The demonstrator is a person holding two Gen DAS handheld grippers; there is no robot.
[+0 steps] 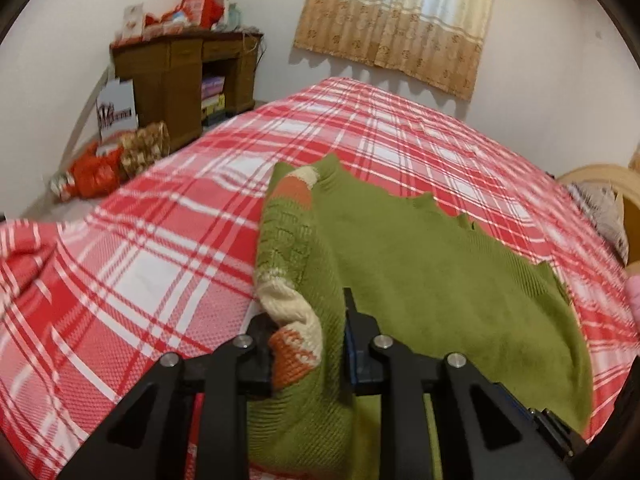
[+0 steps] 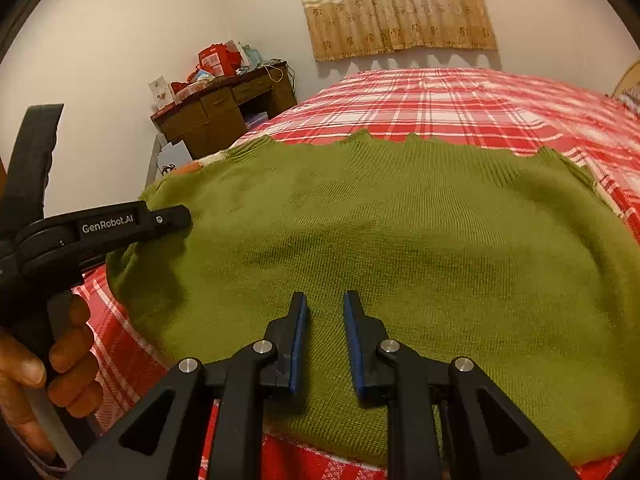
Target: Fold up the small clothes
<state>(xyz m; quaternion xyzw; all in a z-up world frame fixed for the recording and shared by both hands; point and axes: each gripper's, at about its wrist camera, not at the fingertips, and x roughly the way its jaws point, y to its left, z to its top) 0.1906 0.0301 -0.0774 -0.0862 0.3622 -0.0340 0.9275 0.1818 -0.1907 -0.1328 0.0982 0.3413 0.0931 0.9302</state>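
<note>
The left jaws (image 1: 308, 344) hold a bunched fold of the green sweater (image 1: 420, 264), at its knitted sleeve (image 1: 288, 240) with cream and orange bands; the cloth is pressed between the two pads. The right jaws (image 2: 325, 344) stand narrow with a small gap, and I see nothing between them; they hover just above the sweater near its close edge.

The sweater lies flat on the bed (image 1: 140, 240), its long axis running left to right across the near edge of the bed. From the left jaws the free cloth spreads to the right, so the fold must travel that way, I judge. Both grippers point down at a slant. A hand (image 2: 60, 360) grips the left handle.
</note>
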